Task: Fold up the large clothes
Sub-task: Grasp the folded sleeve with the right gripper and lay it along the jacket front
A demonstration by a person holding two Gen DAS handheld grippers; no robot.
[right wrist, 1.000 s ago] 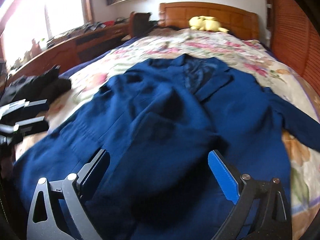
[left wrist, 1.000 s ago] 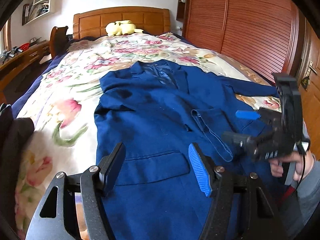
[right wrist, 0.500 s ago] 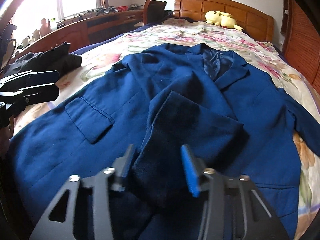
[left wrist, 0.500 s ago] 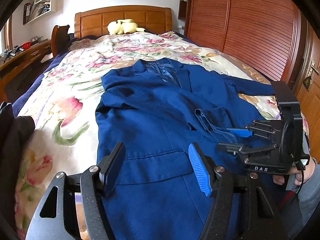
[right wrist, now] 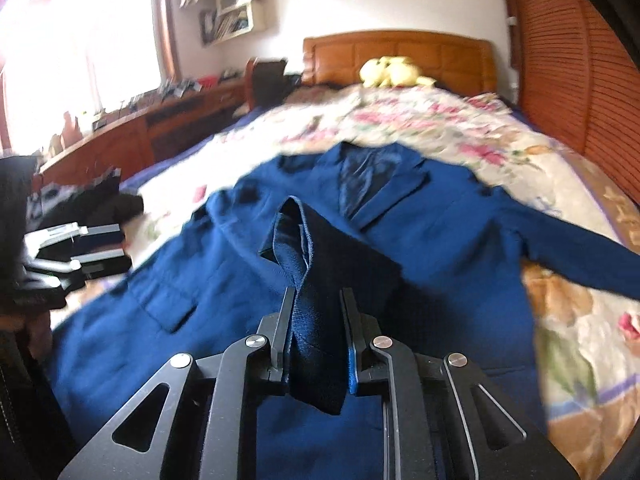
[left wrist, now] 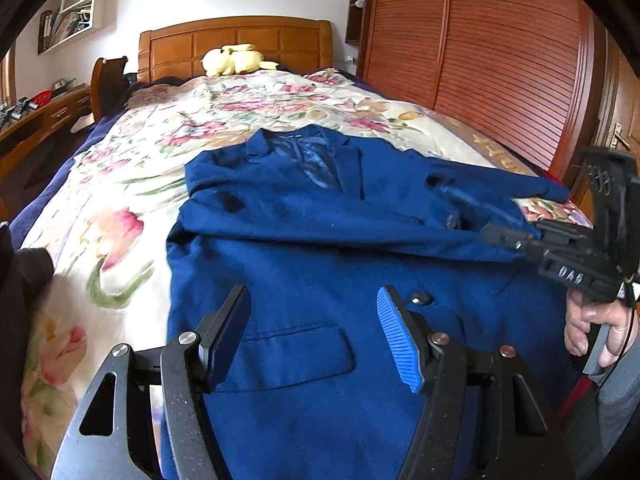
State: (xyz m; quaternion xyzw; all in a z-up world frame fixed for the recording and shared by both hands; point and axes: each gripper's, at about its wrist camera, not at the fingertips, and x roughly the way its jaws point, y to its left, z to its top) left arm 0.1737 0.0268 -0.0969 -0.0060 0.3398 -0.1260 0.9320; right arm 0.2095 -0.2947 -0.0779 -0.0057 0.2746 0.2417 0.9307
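Observation:
A blue suit jacket [left wrist: 320, 248] lies front up on the floral bed, collar toward the headboard; it also shows in the right wrist view [right wrist: 440, 240]. My left gripper [left wrist: 314, 334] is open and empty, hovering over the jacket's lower pocket. My right gripper [right wrist: 316, 320] is shut on the cuff of the jacket's sleeve [right wrist: 316, 280], which is folded across the chest and lifted. The right gripper also shows in the left wrist view [left wrist: 508, 236], holding the sleeve end at the jacket's right side.
A yellow plush toy [left wrist: 236, 60] sits by the wooden headboard [left wrist: 236, 46]. Dark clothes [right wrist: 100, 204] lie at the bed's left edge. A wooden wardrobe [left wrist: 500, 60] stands on the right, and a desk [right wrist: 132, 132] on the left.
My right gripper closed on the sleeve cuff and pulled it up and to the right across the jacket. My left gripper stayed open over the lower pocket.

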